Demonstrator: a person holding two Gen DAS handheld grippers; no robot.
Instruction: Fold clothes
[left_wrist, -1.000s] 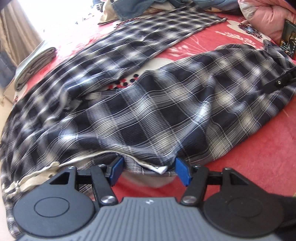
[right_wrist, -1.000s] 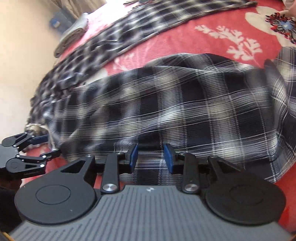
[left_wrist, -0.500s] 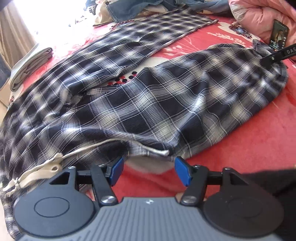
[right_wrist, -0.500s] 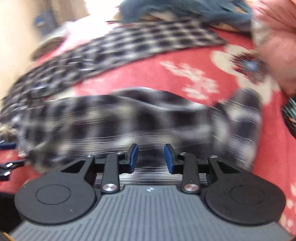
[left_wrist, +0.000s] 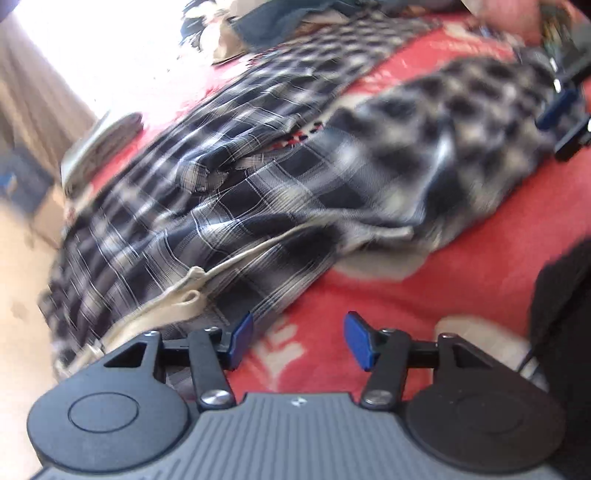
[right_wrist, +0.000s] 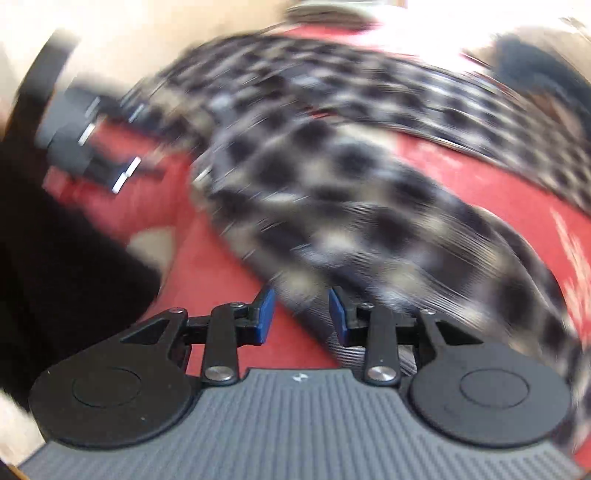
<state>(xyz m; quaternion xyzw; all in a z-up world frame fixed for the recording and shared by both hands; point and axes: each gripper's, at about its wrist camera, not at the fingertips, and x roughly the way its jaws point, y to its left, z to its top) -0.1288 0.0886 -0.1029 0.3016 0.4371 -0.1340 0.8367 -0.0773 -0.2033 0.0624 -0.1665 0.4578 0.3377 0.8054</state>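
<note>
Dark blue and white plaid trousers (left_wrist: 295, 177) lie spread on a red floral bedspread (left_wrist: 461, 288), with a cream drawstring (left_wrist: 192, 288) at the waistband. My left gripper (left_wrist: 297, 339) is open and its jaws are closing. Only bedspread shows between them, and the waistband edge lies by the left finger. In the blurred right wrist view, my right gripper (right_wrist: 301, 314) stands partly open at the edge of a trouser leg (right_wrist: 332, 184). Plaid cloth and red bedspread both show in the gap. The right gripper (left_wrist: 561, 110) also appears far right in the left wrist view.
A folded grey cloth (left_wrist: 103, 133) lies at the bed's far left edge, with pale floor (left_wrist: 18, 295) beyond. A heap of clothes (left_wrist: 280, 22) and pink bedding (left_wrist: 506, 14) fill the back. The person's dark clothing (left_wrist: 565, 295) is at the near right.
My left gripper has drawn back and rolled, so the waistband now lies left of its jaws, which are slightly narrower. My right gripper has rolled sharply over the trouser leg, and its view is blurred.
</note>
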